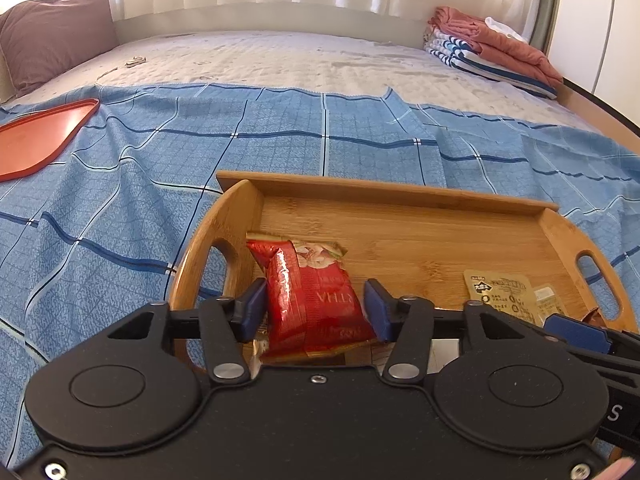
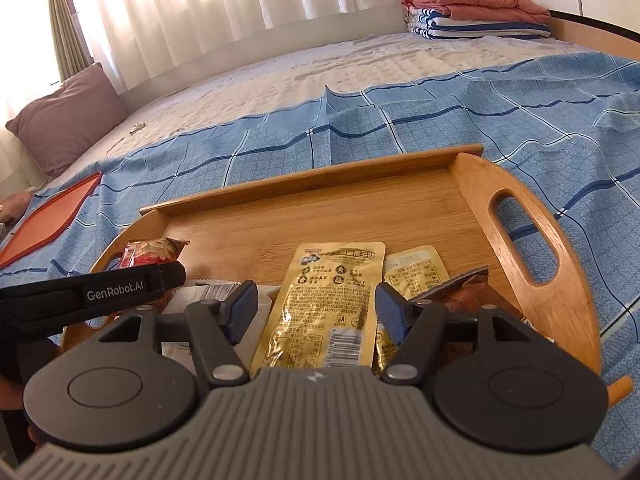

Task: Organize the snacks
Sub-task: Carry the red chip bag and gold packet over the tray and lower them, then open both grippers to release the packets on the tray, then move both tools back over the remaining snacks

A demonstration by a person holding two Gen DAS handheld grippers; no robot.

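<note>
A wooden tray (image 1: 400, 196) (image 2: 360, 200) with handle cut-outs lies on the blue checked cloth. In the left wrist view my left gripper (image 1: 316, 308) is open, with a red snack packet (image 1: 316, 304) lying between its blue pads at the tray's left end. In the right wrist view my right gripper (image 2: 316, 312) is open above a yellow snack pouch (image 2: 328, 300) that lies in the tray between its fingers. A smaller yellow pouch (image 2: 416, 270) and a brown packet (image 2: 464, 292) lie to its right. The red packet (image 2: 152, 250) shows behind the left gripper's strap.
A flat orange tray (image 1: 36, 140) (image 2: 52, 220) lies on the cloth to the far left. A mauve pillow (image 1: 52, 32) and folded blankets (image 1: 492, 48) sit at the bed's far corners. White packets (image 2: 216, 292) lie at the wooden tray's near left.
</note>
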